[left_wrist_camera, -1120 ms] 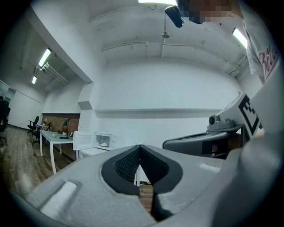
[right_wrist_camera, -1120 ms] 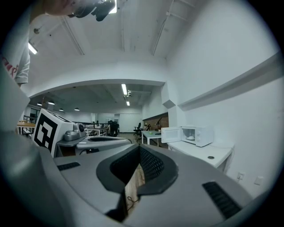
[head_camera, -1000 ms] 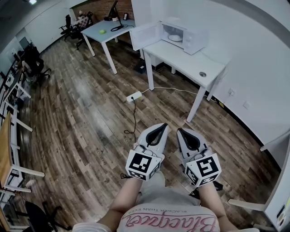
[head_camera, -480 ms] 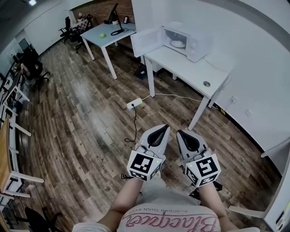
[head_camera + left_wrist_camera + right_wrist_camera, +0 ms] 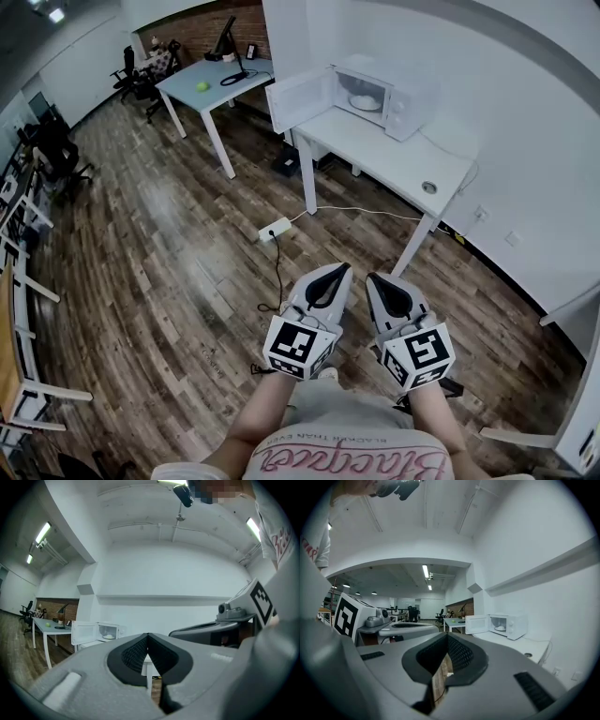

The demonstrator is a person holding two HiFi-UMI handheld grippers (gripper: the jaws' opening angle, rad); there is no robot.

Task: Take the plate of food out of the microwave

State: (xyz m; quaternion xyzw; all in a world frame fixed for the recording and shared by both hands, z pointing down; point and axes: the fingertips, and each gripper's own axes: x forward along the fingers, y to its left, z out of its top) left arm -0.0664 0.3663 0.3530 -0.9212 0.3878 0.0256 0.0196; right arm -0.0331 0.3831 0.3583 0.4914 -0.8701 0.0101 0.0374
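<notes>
Head view: my left gripper (image 5: pixel 342 270) and right gripper (image 5: pixel 371 276) are side by side, well apart from the microwave (image 5: pixel 398 86). Each pair of jaws is pressed together at the tips with nothing between them. The microwave stands on a white table (image 5: pixel 398 150) with its door (image 5: pixel 300 97) swung open. The plate of food (image 5: pixel 364 101) sits inside the microwave. A power strip (image 5: pixel 275 228) lies on the floor between me and the microwave.
</notes>
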